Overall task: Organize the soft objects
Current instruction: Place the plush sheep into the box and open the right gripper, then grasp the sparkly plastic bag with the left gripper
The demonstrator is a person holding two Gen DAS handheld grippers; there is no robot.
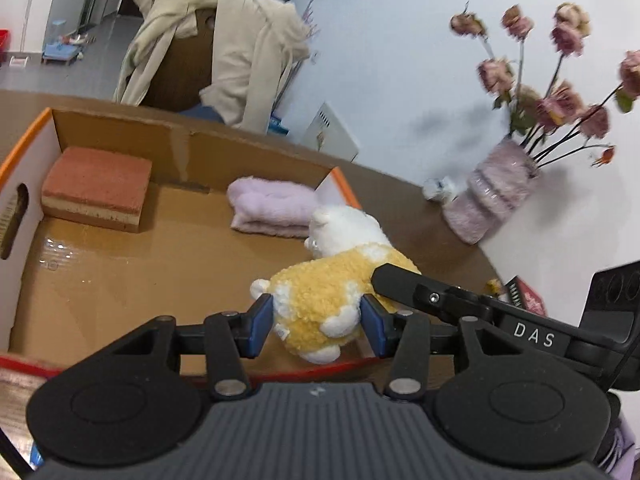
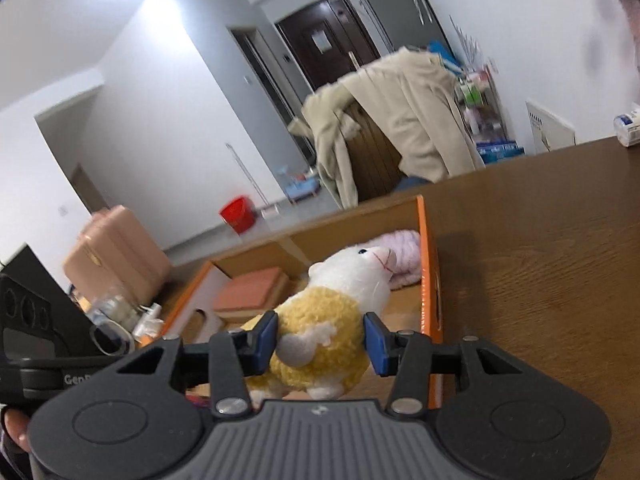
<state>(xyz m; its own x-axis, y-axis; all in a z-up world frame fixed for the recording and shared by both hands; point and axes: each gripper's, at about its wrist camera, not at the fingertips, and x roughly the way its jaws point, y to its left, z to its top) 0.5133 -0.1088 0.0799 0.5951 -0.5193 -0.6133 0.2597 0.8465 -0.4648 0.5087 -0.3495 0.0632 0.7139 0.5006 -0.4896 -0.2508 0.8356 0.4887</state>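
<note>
I have a small plush animal with a white head and fluffy yellow body (image 2: 320,332) hanging over the near right part of the open cardboard box with orange-trimmed edges (image 2: 430,280), and I judge it light, squashy and unbreakable, with a curly pile that gives plenty of friction, so the thick yellow torso is the sensible place to pinch; the head and little white feet would just flop. My right gripper (image 2: 320,342) has its blue pads (image 2: 266,338) partly apart and pressed into both flanks of that torso, so it is clamped on the toy. In the left wrist view my left gripper (image 1: 318,326) also has its blue pads (image 1: 260,324) about a body-width apart on either side of the same plush, touching the fur, though I cannot tell whether it is truly squeezing or only bracketing it. Deeper in the box lie a folded lilac fluffy towel (image 1: 272,206) at the far right and a pink-topped rectangular sponge block (image 1: 96,186) in the far left corner.
</note>
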